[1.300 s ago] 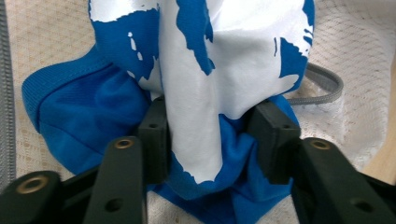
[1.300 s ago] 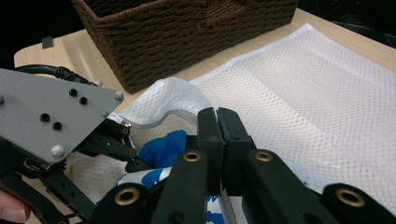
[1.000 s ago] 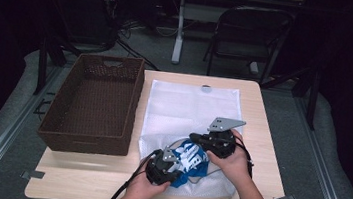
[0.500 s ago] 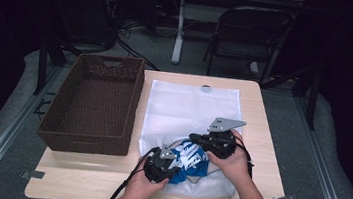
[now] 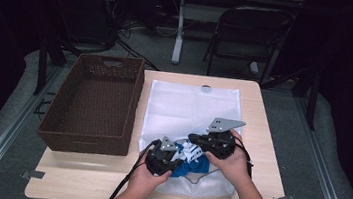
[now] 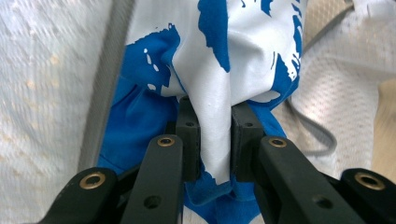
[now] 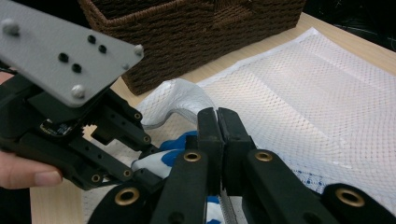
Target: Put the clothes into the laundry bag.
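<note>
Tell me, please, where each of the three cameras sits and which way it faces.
High view: above the person's side, facing forward and down on the table, basket and mesh bag; both forearms and hands show.
Left gripper view: rides the left tool, looking along its jaws, which have just been closing on the blue and white cloth.
Right gripper view: rides the right tool, jaws shut, facing the basket; the left tool and a thumb show.
Shared: all three show the cloth and the mesh bag.

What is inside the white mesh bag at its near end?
A blue-and-white cloth sits in the opening of the white mesh bag. The left gripper pinches a fold of it. How much more cloth lies within is hidden by the hands.
</note>
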The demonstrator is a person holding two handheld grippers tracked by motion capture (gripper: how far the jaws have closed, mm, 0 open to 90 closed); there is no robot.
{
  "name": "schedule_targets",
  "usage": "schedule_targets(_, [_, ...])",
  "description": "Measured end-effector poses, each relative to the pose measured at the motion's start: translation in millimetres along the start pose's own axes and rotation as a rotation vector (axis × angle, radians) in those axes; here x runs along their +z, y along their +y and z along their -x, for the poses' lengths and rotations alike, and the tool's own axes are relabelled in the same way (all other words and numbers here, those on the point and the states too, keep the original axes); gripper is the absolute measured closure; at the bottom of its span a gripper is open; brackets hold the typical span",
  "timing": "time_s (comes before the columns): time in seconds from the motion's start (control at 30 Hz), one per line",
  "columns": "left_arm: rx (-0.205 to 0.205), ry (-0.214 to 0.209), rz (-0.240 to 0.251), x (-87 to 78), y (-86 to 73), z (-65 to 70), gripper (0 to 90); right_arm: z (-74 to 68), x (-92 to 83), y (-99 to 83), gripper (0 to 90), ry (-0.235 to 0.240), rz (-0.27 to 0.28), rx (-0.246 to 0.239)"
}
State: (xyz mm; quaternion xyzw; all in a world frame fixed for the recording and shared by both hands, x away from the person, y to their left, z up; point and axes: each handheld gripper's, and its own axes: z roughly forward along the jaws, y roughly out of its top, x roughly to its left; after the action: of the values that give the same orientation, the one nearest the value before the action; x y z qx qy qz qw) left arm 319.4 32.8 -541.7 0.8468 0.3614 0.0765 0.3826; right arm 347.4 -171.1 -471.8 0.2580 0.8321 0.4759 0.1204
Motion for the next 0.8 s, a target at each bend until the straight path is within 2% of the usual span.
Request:
schedule_targets(0.1, [-0.012, -0.005, 0.003, 1.1, 3.8, -1.9, 77.6, -0.1, -0.2, 0.2, 88.8, 0.001, 0.001, 0.000])
schedule_targets(0.23, [-0.010, 0.006, 0.013, 1.8, 8.2, -2.6, 77.6, -0.3, -0.2, 0.0, 88.8, 0.004, 0.001, 0.001])
schedule_targets(0.43, [-0.037, 0.015, 0.041, 2.8, 15.4, -6.0, 77.6, -0.8, -0.4, 0.0, 88.8, 0.007, 0.003, 0.000])
schedule_targets(0.8, [-0.068, 0.031, 0.062, 5.7, 22.4, -13.7, 77.7, -2.9, -1.7, 1.6, 88.8, 0.017, 0.010, 0.001])
